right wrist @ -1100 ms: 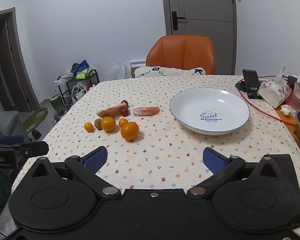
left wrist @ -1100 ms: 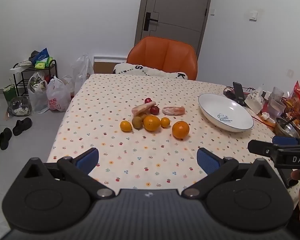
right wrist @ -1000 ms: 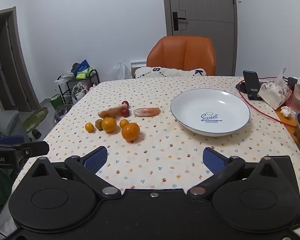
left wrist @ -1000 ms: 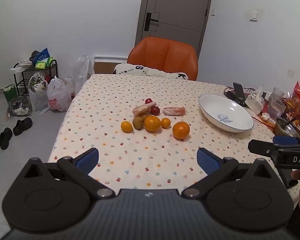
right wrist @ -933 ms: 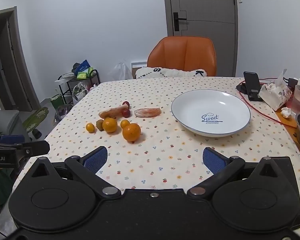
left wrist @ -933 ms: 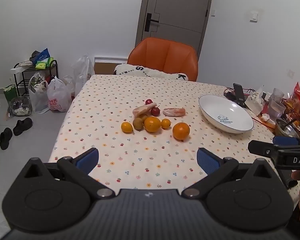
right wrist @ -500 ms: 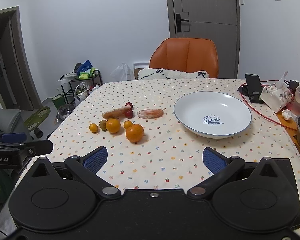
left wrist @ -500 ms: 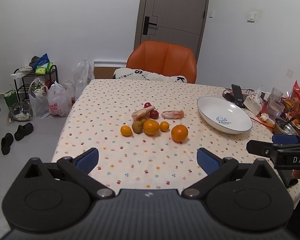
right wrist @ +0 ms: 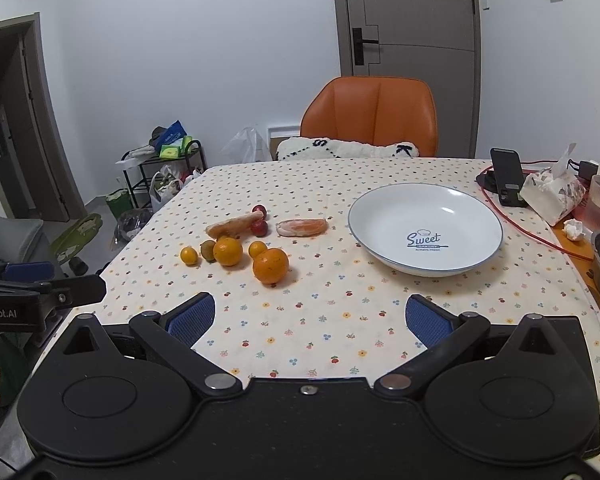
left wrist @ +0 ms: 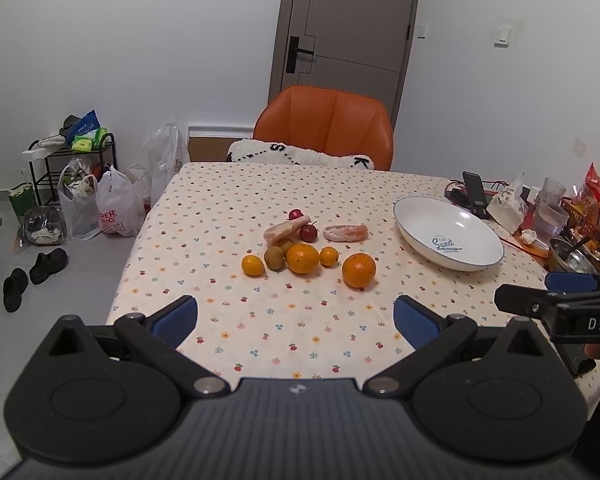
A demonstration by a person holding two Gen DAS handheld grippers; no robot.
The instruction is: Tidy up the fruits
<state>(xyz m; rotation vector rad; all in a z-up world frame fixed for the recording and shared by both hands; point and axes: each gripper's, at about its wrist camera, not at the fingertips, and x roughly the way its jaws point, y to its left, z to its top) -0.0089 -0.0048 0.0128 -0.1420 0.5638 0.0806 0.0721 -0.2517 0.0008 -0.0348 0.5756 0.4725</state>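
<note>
Both the left gripper (left wrist: 295, 317) and right gripper (right wrist: 307, 315) hang spread wide, empty, above the worktop (right wrist: 340, 320). Fruits (right wrist: 240, 242) cluster at 11 o'clock; the plate (right wrist: 425, 229) sits at 1 o'clock.

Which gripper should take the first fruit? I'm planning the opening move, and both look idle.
Probably the right gripper: open, nearer the white plate, with the big orange close ahead. The left gripper, also open, sits farther from the plate.
</note>
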